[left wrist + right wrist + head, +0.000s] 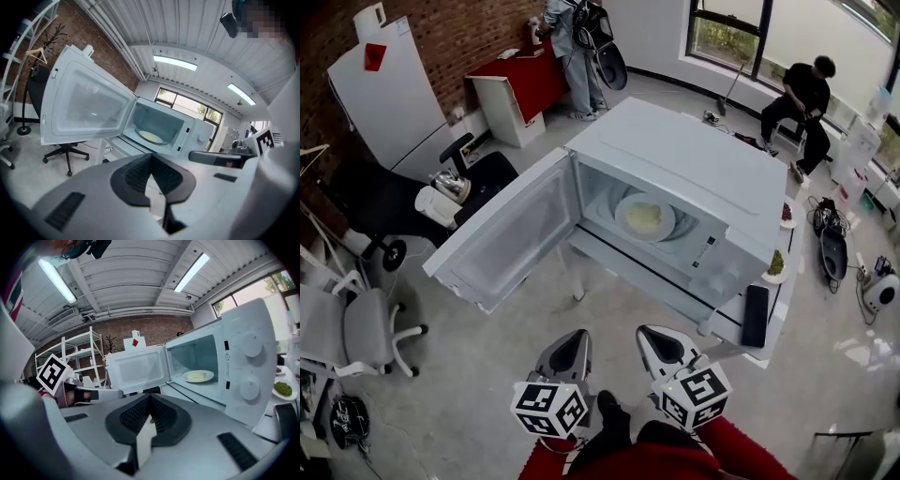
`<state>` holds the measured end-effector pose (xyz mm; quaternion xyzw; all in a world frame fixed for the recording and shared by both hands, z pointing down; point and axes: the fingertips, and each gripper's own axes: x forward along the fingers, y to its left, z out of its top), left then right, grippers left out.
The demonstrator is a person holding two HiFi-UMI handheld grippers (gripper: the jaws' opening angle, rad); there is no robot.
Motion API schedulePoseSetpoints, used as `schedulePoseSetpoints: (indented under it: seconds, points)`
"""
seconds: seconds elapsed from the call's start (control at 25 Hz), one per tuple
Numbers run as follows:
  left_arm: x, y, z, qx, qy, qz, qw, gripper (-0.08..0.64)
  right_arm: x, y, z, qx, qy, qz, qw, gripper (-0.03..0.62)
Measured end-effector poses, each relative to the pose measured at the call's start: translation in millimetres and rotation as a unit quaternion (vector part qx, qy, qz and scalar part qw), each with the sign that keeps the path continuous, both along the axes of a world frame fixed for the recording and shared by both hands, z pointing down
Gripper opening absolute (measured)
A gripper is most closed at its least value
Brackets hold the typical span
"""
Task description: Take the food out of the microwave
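Observation:
A white microwave (694, 164) stands on a white table with its door (502, 239) swung wide open to the left. Inside on the turntable lies a white plate of pale yellow food (644, 217), also seen as the plate (151, 137) in the left gripper view and the plate (197, 376) in the right gripper view. My left gripper (574, 346) and right gripper (652, 339) hang side by side well short of the microwave, both shut with nothing between the jaws. The left gripper (150, 159) and the right gripper (150, 401) each point towards the oven.
A black phone (756, 315) lies on the table's front edge beside the microwave. A small plate of green food (775, 265) and another dish (787, 214) sit to its right. Office chairs (356, 333) stand at the left. People are at the far back.

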<state>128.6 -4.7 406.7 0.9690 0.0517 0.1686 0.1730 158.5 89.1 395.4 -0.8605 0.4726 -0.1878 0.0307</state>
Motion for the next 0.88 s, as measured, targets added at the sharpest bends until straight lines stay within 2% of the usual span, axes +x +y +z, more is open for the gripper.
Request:
schedulePoseSetpoints:
  seconds: [0.48, 0.64, 0.88]
  points:
    - [73, -11, 13, -0.054, -0.022, 0.027, 0.9979, 0.009, 46, -14, 11, -0.018, -0.005, 0.034, 0.999, 0.011]
    - [104, -2, 17, -0.094, -0.034, 0.032, 0.9944, 0.011, 73, -12, 12, -0.022, -0.005, 0.035, 0.999, 0.011]
    - [154, 14, 27, -0.166, -0.054, 0.044, 0.9837, 0.053, 113, -16, 10, -0.025, -0.005, 0.020, 0.999, 0.011]
